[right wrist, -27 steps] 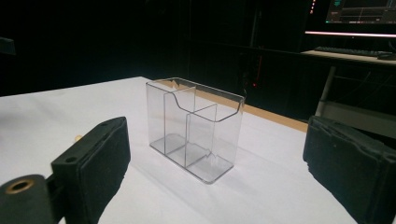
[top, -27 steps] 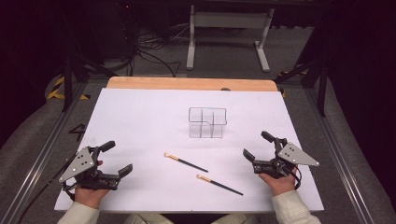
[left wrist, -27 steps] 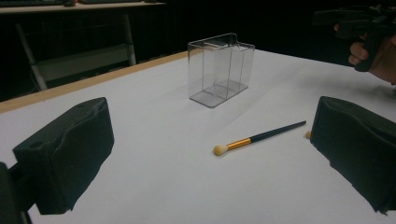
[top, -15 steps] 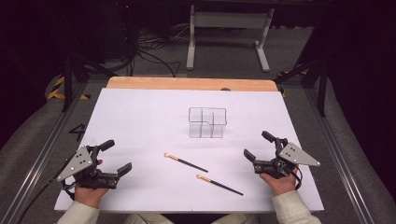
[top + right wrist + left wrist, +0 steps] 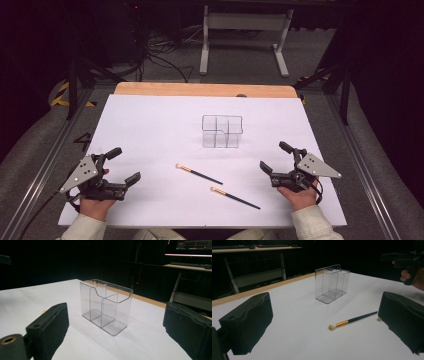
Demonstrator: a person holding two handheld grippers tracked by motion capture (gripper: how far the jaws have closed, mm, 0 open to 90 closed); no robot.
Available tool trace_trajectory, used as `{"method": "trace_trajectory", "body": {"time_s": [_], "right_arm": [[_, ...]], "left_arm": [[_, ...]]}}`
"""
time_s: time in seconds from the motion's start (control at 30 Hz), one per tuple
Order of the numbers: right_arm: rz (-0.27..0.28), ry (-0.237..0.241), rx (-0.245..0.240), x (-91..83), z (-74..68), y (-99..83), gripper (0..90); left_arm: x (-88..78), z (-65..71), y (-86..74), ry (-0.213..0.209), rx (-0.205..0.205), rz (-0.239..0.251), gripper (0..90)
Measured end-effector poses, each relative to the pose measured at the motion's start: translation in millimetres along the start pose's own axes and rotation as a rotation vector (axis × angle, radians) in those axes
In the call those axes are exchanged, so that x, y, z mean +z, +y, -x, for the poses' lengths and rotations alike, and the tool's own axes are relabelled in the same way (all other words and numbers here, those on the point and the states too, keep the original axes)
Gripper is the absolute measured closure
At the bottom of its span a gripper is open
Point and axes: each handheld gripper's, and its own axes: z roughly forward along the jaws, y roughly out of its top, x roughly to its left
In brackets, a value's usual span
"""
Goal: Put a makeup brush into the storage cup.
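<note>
In the left gripper view, the second brush (image 5: 379, 319) is hidden behind the right-hand jaw, except its pale tip.

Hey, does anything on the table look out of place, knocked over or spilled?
Nothing is spilled or damaged. The clear organizer stands upright and empty, while two makeup brushes lie loose on the white sheet in front of it, apart from each other.

Pale cream sleeves; each hand carries a black two-jaw gripper, left gripper (image 5: 118, 165) and right gripper (image 5: 274, 157), topped by a grey triangular plate.
</note>
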Motion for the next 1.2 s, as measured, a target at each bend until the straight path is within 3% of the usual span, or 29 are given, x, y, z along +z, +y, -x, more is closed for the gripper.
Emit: {"method": "trace_trajectory", "body": {"time_s": [0.3, 0.5, 0.87, 1.07, 1.2], "right_arm": [[0.018, 0.015, 0.017, 1.7, 0.3, 16.3, 6.8], [0.001, 0.024, 0.002, 5.5, 1.1, 31.5, 6.9], [0.017, 0.067, 0.003, 22.0, -3.9, 54.3, 6.3], [-0.027, 0.089, 0.001, 31.4, -8.1, 62.0, 6.7], [-0.110, 0.116, -0.010, 44.6, -15.8, 68.4, 7.6]], "left_arm": [[-2.3, -1.8, -1.4, 0.011, -0.007, -0.006, 0.4], [-2.1, -0.8, -1.6, 0.011, 0.000, -0.015, 0.4], [-2.4, -1.7, -3.0, 0.012, -0.006, -0.012, 0.4], [-2.2, -1.3, -3.3, 0.012, -0.003, -0.014, 0.4], [-2.1, -1.8, -3.4, 0.010, -0.004, -0.016, 0.4]]}}
